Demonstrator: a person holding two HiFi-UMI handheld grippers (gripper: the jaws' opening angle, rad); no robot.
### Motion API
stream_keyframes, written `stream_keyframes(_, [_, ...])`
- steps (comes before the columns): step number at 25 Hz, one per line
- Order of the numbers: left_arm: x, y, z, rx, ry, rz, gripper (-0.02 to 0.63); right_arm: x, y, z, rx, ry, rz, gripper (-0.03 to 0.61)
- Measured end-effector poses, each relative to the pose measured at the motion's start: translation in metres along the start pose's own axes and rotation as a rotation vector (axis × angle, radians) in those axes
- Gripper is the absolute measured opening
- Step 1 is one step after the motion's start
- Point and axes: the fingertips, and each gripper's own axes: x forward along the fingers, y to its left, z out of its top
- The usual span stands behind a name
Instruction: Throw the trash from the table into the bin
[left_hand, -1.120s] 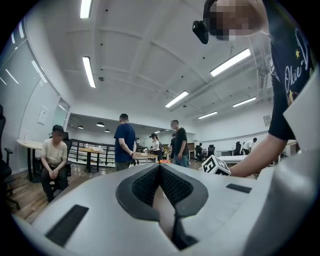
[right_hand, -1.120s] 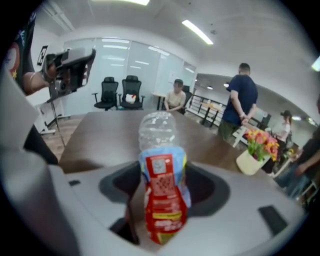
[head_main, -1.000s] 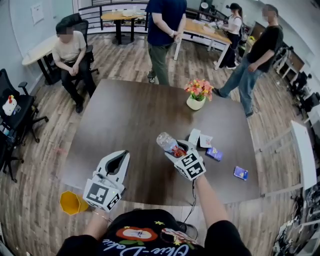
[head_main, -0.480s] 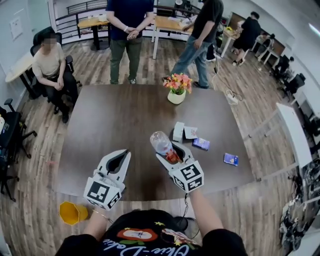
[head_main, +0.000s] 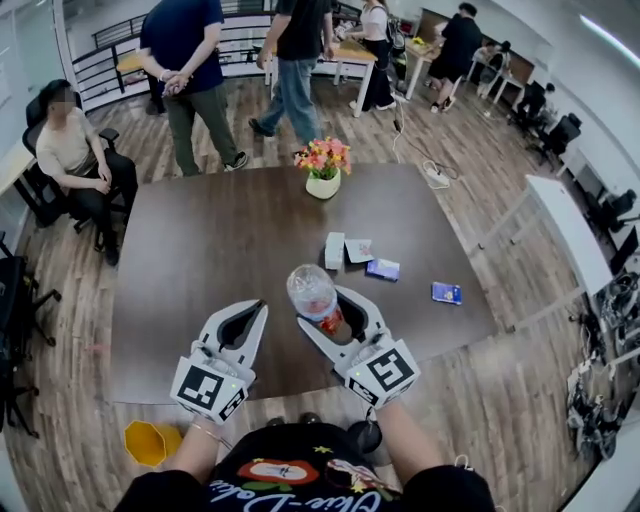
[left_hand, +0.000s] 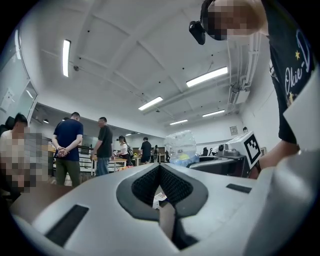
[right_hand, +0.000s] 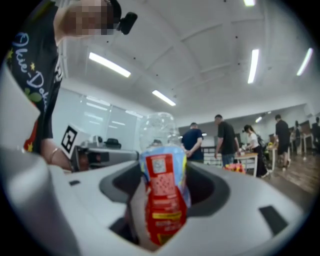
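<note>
A clear plastic bottle (head_main: 312, 295) with a red label sits between the jaws of my right gripper (head_main: 335, 312), which is shut on it and holds it lifted over the near edge of the brown table (head_main: 200, 250). The right gripper view shows that bottle (right_hand: 162, 200) upright in the right gripper (right_hand: 165, 175), label towards the camera. To its left, my left gripper (head_main: 255, 310) has its tips together and nothing in them; in its own view the left gripper (left_hand: 159, 167) points level, with the bottle (left_hand: 181, 146) at the right. The yellow bin (head_main: 145, 442) stands on the floor at the near left.
A white box (head_main: 334, 250), a white paper (head_main: 358, 250) and two blue packets (head_main: 382, 269) (head_main: 446, 292) lie on the table's right half. A flower pot (head_main: 322, 170) stands at the far edge. One person sits at the far left (head_main: 70, 150); others stand beyond the table (head_main: 190, 70).
My right gripper has risen off the table with the bottle and come nearer to me. The left gripper has shifted slightly. The people behind the table have walked on.
</note>
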Motion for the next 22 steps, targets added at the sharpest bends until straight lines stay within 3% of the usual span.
stream_keyframes(9, [-0.004, -0.018, -0.001, -0.015, 0.001, -0.095, 0.006, -0.026, 0.019, 0.017, 0.054, -0.076, -0.059, 0.284])
stream_keyframes(22, [0.016, -0.079, -0.002, -0.022, 0.005, -0.322, 0.006, -0.1, 0.019, 0.031, 0.09, -0.169, -0.304, 0.285])
